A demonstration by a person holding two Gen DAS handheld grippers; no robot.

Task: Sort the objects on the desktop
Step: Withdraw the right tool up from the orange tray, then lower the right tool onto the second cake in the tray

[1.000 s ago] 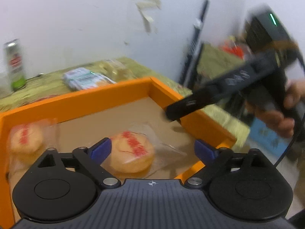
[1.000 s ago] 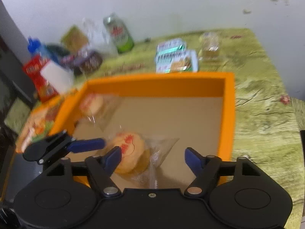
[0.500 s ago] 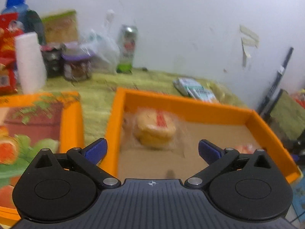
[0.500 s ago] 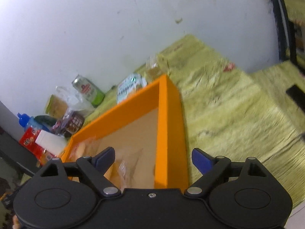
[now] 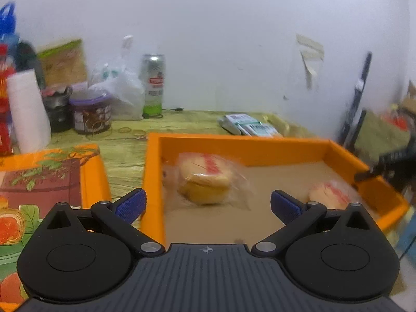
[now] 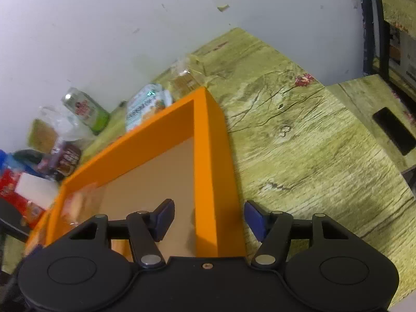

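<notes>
An orange box (image 5: 153,182) on the table holds two wrapped round pastries, one (image 5: 205,179) near its left wall and one (image 5: 332,195) at its right side. My left gripper (image 5: 206,205) is open wide above the box's near left corner, nothing between its fingers. My right gripper (image 6: 209,219) straddles the box's right wall (image 6: 215,182). Its jaws are closing, with the wall between the pads and a gap still showing on the inner side. Its dark tip (image 5: 390,166) shows at the right edge of the left wrist view.
A printed orange lid (image 5: 52,176) lies left of the box. Behind stand a drink can (image 5: 153,85), a dark jar (image 5: 91,114), a white paper roll (image 5: 28,111), a plastic bag and flat packets (image 5: 247,127). A black phone (image 6: 394,131) lies on a surface to the right.
The left view swung left from the near pastry to the box's left side and the lid. The right gripper rolled, moved over the box's right wall, and its jaws narrowed.
</notes>
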